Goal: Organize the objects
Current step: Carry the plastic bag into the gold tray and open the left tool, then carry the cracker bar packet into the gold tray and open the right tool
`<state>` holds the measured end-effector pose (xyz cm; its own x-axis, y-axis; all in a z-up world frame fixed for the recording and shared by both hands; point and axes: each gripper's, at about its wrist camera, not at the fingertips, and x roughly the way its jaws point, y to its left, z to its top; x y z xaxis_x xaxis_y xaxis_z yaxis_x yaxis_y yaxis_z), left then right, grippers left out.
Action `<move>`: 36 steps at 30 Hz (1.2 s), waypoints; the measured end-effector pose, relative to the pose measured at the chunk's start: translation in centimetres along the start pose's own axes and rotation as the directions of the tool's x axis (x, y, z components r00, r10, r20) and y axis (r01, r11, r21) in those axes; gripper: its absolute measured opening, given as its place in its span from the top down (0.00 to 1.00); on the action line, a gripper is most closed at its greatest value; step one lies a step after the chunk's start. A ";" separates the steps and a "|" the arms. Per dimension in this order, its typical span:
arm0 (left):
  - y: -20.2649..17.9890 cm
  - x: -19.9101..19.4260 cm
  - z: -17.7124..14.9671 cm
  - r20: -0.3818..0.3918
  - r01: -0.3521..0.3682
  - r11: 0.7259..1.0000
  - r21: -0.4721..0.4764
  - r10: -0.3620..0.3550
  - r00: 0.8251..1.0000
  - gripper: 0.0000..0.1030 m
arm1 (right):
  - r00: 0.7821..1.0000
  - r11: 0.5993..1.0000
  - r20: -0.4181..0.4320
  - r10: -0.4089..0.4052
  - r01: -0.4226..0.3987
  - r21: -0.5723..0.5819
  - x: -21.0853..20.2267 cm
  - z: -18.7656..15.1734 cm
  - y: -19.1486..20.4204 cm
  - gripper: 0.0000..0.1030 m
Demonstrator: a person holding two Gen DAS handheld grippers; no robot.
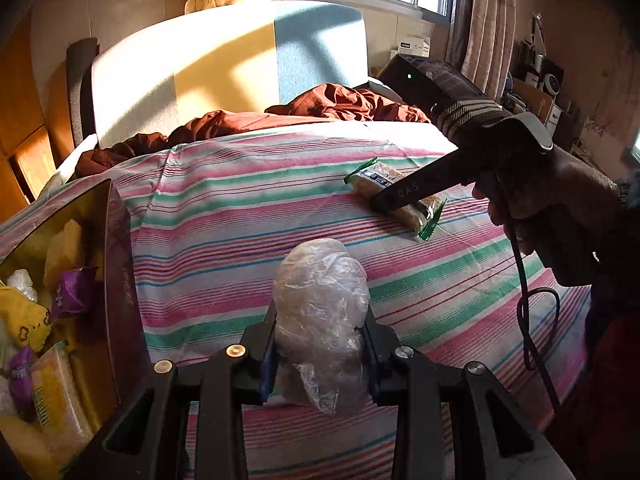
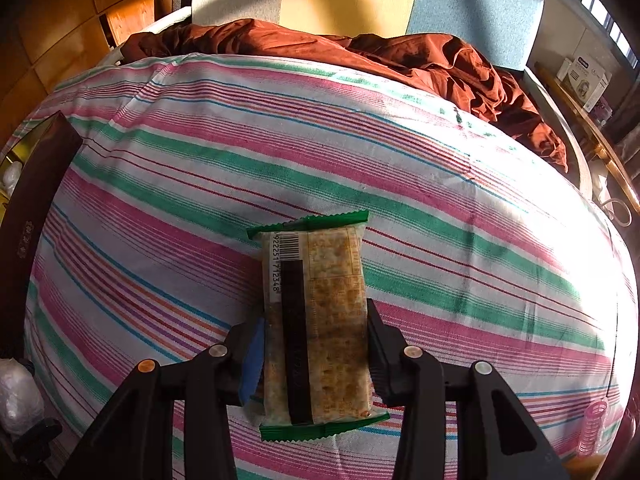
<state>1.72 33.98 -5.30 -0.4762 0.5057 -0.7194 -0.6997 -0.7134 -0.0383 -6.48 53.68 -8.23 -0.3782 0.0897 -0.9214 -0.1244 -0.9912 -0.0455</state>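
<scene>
My left gripper (image 1: 320,344) is shut on a crumpled clear plastic bundle (image 1: 320,312) and holds it above the striped bed sheet (image 1: 240,208). My right gripper (image 2: 316,344) has its jaws against both sides of a green-edged cracker packet (image 2: 320,320) that lies on the sheet (image 2: 440,200). In the left wrist view the right gripper (image 1: 394,200) sits over that packet (image 1: 372,178) at the right. A dark box (image 1: 120,264) with several snack packets inside stands at the left; its wall also shows in the right wrist view (image 2: 36,184).
A rust-brown blanket (image 1: 320,108) is bunched at the head of the bed by the headboard (image 1: 224,60). A black cable (image 1: 532,300) hangs from the right hand. A pink spring (image 2: 592,424) lies at the lower right. A cluttered desk (image 1: 540,80) stands at the far right.
</scene>
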 end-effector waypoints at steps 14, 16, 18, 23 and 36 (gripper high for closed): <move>14.2 -5.5 0.1 -0.056 -0.148 0.947 -0.284 0.138 0.989 0.66 | 0.999 0.999 0.015 -0.030 0.030 -0.012 1.3 0.9 -0.6 0.58; 16.8 -5.3 -0.2 -0.097 -0.160 0.916 -0.369 0.133 0.986 0.66 | 0.999 0.999 0.015 -0.029 0.030 -0.012 1.3 0.9 -0.6 0.58; 18.7 -4.7 -0.7 -0.141 -0.170 0.893 -0.416 0.122 0.983 0.66 | 0.999 0.999 0.014 -0.029 0.030 -0.013 1.6 1.1 -0.7 0.58; 20.6 -3.5 -1.1 -0.194 -0.225 0.873 -0.433 0.153 0.969 0.66 | 0.999 0.999 0.016 -0.036 0.036 -0.017 1.8 1.1 -0.6 0.58; 23.3 -2.6 -1.0 -0.201 -0.199 0.828 -0.524 0.106 0.974 0.35 | 0.998 0.998 0.025 -0.058 0.059 -0.016 1.6 1.0 -0.1 0.58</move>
<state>-12.79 15.58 -5.05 -0.4314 0.3192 -0.8438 -0.2061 -0.9455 -0.2522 -7.98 54.00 -9.36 -0.3926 0.1499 -0.9074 -0.1321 -0.9856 -0.1057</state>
